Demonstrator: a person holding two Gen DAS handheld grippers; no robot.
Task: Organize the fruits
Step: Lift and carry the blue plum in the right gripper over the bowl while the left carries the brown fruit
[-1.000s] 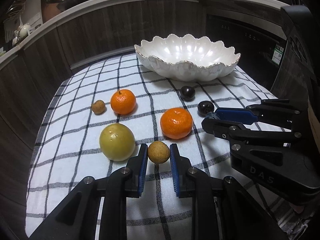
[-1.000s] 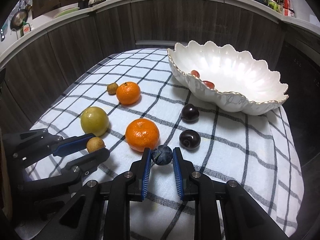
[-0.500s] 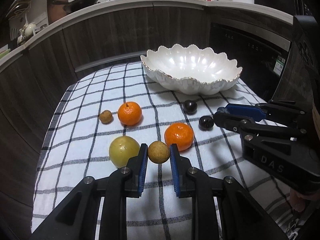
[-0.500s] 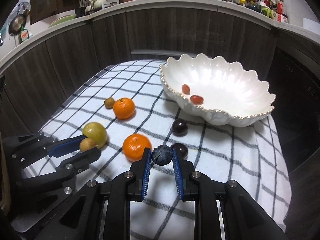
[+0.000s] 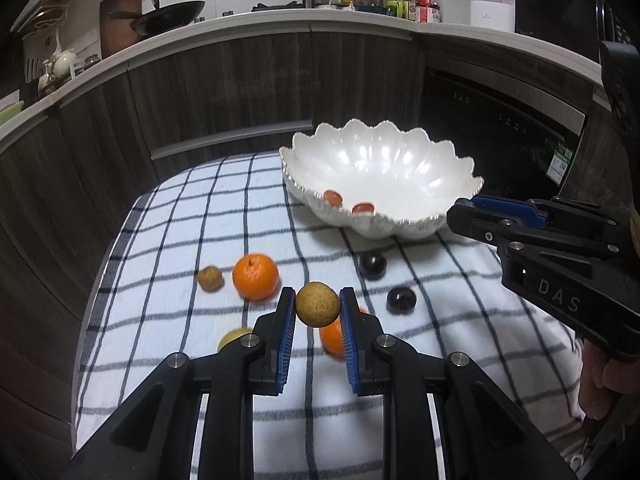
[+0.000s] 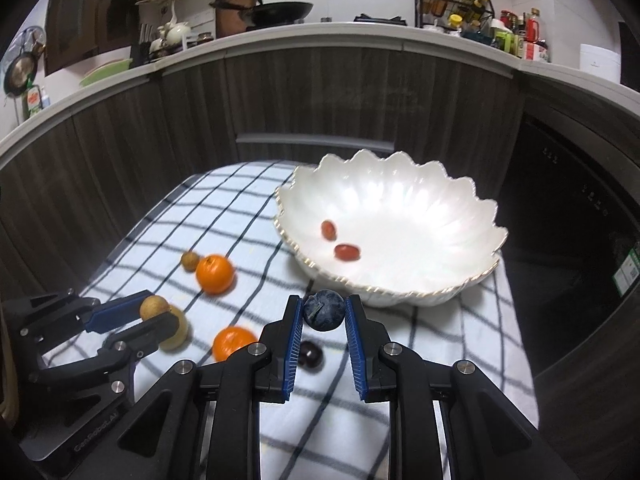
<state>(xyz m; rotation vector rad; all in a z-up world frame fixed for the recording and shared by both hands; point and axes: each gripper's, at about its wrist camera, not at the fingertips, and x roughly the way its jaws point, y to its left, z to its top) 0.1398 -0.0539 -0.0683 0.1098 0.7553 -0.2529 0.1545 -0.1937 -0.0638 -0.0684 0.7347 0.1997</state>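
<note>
My left gripper (image 5: 317, 307) is shut on a small brown round fruit (image 5: 317, 304) and holds it above the checked cloth (image 5: 168, 304). My right gripper (image 6: 323, 312) is shut on a dark blue plum (image 6: 323, 309), in the air just short of the white scalloped bowl (image 6: 436, 240). Two small red fruits (image 6: 346, 251) lie in the bowl. On the cloth lie two oranges (image 5: 255, 276), a yellow round fruit (image 6: 176, 330), another small brown fruit (image 5: 209, 278) and two dark plums (image 5: 372, 265). The left gripper also shows in the right wrist view (image 6: 154, 314).
The cloth covers a small table that drops off at the left and front edges. Dark wooden cabinets (image 5: 224, 92) curve behind, with a counter of kitchenware above. A dark appliance front (image 6: 580, 216) stands to the right of the bowl.
Both grippers have lifted their fruits off the cloth and risen, moving toward the bowl. The fruits on the cloth have not moved.
</note>
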